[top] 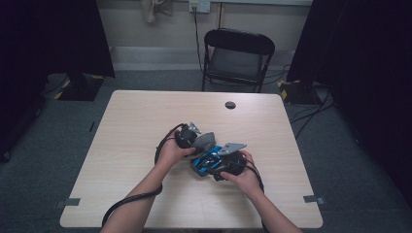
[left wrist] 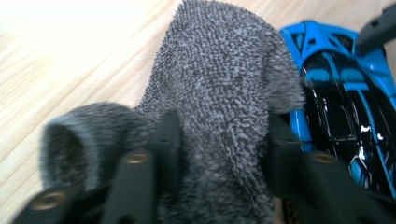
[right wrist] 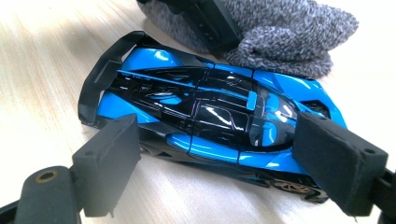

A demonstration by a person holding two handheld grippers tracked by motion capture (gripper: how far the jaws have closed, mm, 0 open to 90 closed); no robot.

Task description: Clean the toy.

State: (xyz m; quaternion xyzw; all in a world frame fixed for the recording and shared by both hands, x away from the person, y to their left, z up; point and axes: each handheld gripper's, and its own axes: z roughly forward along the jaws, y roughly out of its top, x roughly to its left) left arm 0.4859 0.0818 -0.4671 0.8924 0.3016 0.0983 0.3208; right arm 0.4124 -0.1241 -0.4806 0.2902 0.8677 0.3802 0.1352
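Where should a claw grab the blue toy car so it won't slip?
Grab the blue toy car across its middle, coming from above, one pad on each long side. The sides there look straighter; the rear wing is thin, and the nose narrows.

Toy car (right wrist: 205, 116) glossy plastic; cloth (left wrist: 224, 93) rough grey knit; table (top: 145, 116) matt wood.

Toy car (top: 206, 161) on the table (top: 145, 116), near its middle. Cloth (top: 204, 141) just behind and left of it, touching, between the left gripper (top: 195, 141) jaws. Right gripper (top: 221, 167) astride the car; chair (top: 236, 58) beyond the far edge.
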